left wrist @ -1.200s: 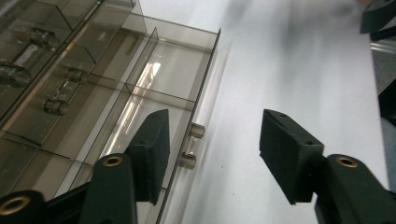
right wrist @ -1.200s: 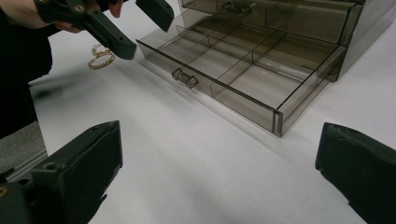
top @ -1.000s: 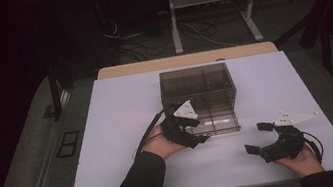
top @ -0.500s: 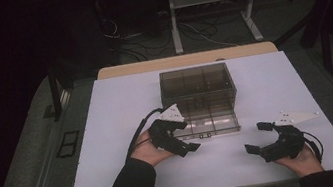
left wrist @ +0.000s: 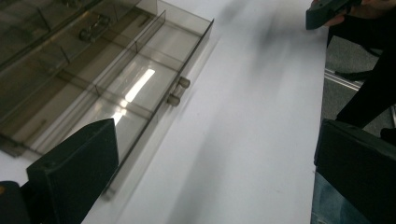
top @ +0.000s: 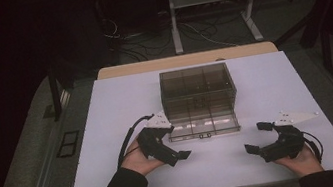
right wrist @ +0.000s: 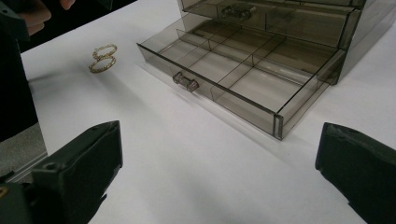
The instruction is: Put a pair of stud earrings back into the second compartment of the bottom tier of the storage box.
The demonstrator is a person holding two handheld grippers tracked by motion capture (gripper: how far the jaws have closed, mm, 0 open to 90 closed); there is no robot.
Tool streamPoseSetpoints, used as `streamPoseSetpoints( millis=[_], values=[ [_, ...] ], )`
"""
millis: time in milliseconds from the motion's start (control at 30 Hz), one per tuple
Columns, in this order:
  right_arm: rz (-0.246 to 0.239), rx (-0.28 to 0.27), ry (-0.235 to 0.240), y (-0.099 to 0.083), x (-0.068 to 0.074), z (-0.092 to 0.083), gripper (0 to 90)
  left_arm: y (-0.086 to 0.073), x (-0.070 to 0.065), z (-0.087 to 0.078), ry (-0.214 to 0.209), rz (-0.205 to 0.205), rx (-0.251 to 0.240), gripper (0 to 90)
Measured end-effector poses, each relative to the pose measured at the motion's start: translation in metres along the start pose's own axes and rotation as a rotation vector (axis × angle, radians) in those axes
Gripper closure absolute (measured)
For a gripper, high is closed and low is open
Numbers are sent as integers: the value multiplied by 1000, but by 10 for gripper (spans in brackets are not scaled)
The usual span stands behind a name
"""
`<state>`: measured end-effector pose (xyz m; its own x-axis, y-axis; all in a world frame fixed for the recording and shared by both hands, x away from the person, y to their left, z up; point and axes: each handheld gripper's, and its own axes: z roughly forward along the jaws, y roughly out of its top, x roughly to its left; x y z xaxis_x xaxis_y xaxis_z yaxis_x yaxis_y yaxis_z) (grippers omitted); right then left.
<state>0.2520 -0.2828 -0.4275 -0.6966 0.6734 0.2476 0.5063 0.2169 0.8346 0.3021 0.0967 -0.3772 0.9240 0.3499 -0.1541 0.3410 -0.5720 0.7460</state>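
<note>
Bottom drawer of the smoky plastic drawer box stands pulled out, empty. Left gripper (jaws just opened wide, nothing between) sits near the drawer's left corner. Right gripper, also wide, empty, rests right of the drawer.

No lettering, label, brand mark, number or sign is showing clearly enough to be read anywhere in these views.
</note>
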Motion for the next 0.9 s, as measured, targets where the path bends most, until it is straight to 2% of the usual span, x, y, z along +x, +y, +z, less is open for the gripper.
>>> streamPoseSetpoints(
  millis=[467,900],
  values=[
    [2,0,0,0,0,0,0,-27,2,-14,48,-41,-37,0],
    [-2,3,0,0,0,1,0,-59,4,-20,87,-109,-42,0]
  ],
)
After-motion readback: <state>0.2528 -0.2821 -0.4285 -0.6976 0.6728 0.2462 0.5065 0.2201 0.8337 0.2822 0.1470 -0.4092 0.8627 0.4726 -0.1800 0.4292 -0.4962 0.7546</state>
